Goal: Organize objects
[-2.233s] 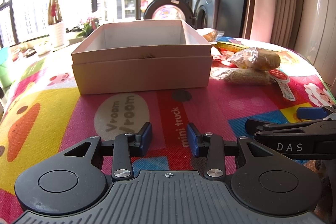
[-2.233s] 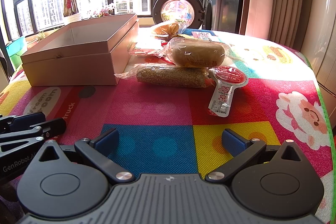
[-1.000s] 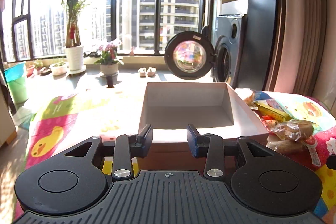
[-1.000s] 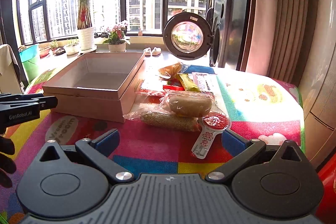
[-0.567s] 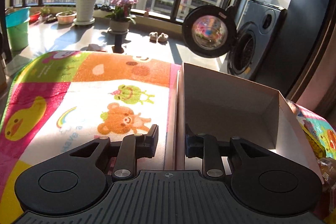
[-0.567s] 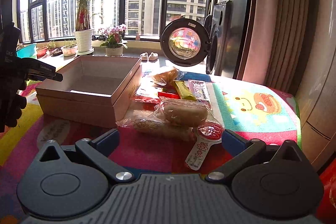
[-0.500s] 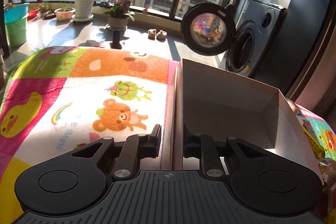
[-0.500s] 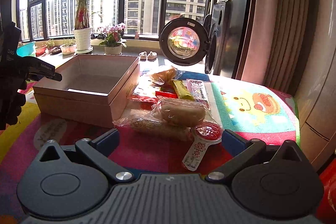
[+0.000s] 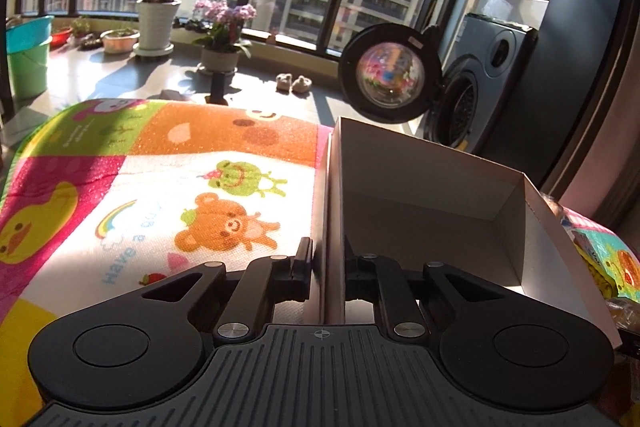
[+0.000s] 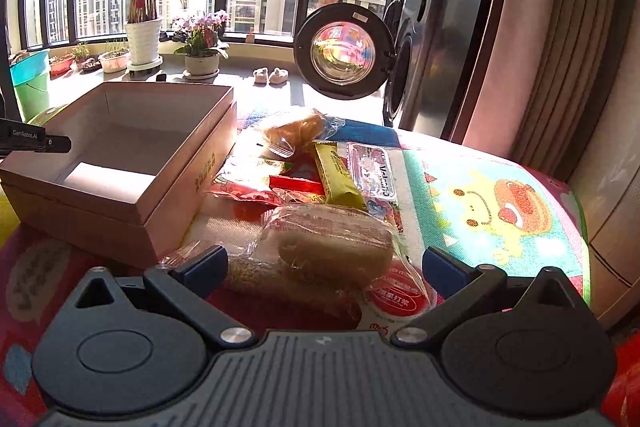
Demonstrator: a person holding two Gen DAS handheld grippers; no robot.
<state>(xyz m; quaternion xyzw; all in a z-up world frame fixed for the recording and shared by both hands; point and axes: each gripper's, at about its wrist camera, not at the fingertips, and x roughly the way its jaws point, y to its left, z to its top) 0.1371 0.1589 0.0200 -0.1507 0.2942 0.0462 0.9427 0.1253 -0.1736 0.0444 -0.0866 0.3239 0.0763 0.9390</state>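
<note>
The left gripper (image 9: 327,267) has just been closing, and its black fingers now pinch the near left wall of the open, pale beige cardboard box (image 9: 432,187), one finger outside the wall and one inside, the pads pressed against the card. The box sits on a bright cartoon-printed play mat (image 9: 168,187) with a bear, a frog and a duck on it, and its inside is bare (sunlight falls across part of the floor). From the right wrist view the same box (image 10: 132,163) stands at the left, and the tip of the left gripper (image 10: 52,143) shows at its far left edge. The right gripper (image 10: 326,265) hangs with its blue-padded fingers spread wide, gripping nothing, just above a heap of wrapped snacks lying beside the box's right wall. Nearest to it is a clear-wrapped bread bun (image 10: 332,247) resting on a clear packet of brown grain bar (image 10: 256,275), with a red-lidded jelly cup (image 10: 394,301) touching them on the right. Farther back lie a yellow-green snack bar (image 10: 338,175), a clear blister pack (image 10: 370,167), a red-printed sachet (image 10: 256,179) and another wrapped golden bun (image 10: 296,131). Behind the mat stands a dark washing machine with its round door open (image 10: 344,57).
</note>
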